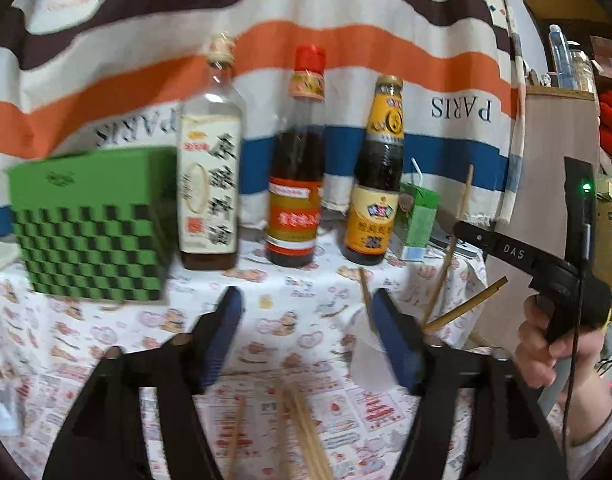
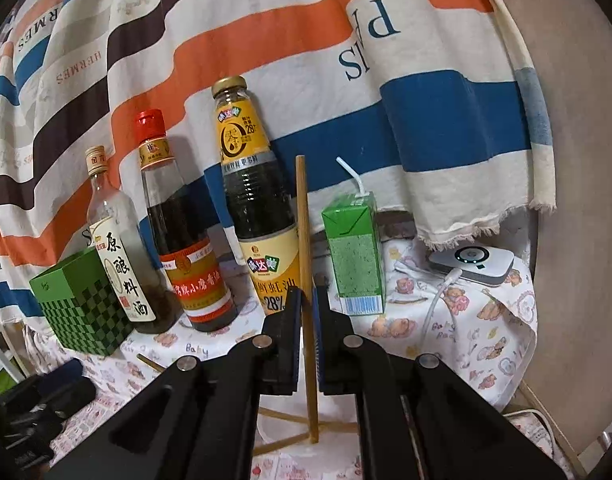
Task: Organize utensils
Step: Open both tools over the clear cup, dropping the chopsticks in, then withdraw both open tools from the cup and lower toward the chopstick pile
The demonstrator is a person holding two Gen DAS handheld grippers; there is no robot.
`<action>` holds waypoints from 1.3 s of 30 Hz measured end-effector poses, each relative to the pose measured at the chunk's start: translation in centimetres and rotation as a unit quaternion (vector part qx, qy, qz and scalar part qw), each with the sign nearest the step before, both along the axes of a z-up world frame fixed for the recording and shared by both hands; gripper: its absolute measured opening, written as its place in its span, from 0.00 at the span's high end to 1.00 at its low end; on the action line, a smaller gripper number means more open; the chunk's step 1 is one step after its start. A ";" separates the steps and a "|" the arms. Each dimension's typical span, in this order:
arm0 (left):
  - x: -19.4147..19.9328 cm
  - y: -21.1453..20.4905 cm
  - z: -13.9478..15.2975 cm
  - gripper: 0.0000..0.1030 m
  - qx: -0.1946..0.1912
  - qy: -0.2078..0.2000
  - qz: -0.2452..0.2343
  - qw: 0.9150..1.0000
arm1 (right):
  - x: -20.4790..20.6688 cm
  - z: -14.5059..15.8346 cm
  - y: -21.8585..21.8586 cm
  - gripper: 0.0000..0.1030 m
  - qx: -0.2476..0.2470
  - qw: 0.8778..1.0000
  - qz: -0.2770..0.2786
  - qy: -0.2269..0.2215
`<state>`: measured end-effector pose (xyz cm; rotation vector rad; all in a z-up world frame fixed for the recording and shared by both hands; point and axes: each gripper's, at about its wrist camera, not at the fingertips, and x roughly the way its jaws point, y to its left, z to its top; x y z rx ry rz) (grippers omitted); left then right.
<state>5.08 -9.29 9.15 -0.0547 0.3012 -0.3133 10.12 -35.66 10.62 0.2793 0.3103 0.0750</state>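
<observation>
My right gripper (image 2: 307, 300) is shut on a bamboo chopstick (image 2: 304, 216) and holds it upright above the table; in the left wrist view the same gripper (image 1: 458, 228) shows at the right with the chopstick (image 1: 452, 244) in it. My left gripper (image 1: 306, 300) is open and empty above the table. Several loose chopsticks (image 1: 302, 424) lie on the patterned cloth below it, and others (image 1: 466, 308) lie near the right edge. A green checkered box (image 1: 90, 224) stands at the left; in the right wrist view this box (image 2: 82, 304) has an open top.
Three sauce bottles (image 1: 294, 184) stand in a row behind, with a green juice carton (image 1: 418, 220) to their right. A striped cloth (image 1: 306, 20) hangs at the back. A white device (image 2: 472, 266) with a cable lies at the table's right edge.
</observation>
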 end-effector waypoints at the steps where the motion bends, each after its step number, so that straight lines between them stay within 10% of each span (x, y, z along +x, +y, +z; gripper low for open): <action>1: -0.5 0.3 0.1 0.26 0.002 -0.007 0.007 1.000 | 0.0 0.1 -0.4 0.94 0.008 1.000 0.001 0.006; 7: -2.9 2.4 0.6 0.16 0.008 -0.033 0.036 0.999 | -0.3 0.7 -2.1 0.79 0.062 0.997 0.028 0.035; 17: -6.0 4.9 0.0 0.01 0.019 -0.061 0.087 0.994 | -9.5 2.2 0.2 0.42 0.044 0.997 0.046 -0.040; 28: -7.2 5.5 -3.4 0.01 0.049 -0.045 0.110 0.992 | -10.1 -3.5 4.5 0.31 0.048 0.996 0.069 0.012; 39: -2.8 6.2 -7.1 0.01 0.112 0.109 0.164 0.974 | -7.4 -7.6 5.2 0.26 0.044 0.991 0.069 0.105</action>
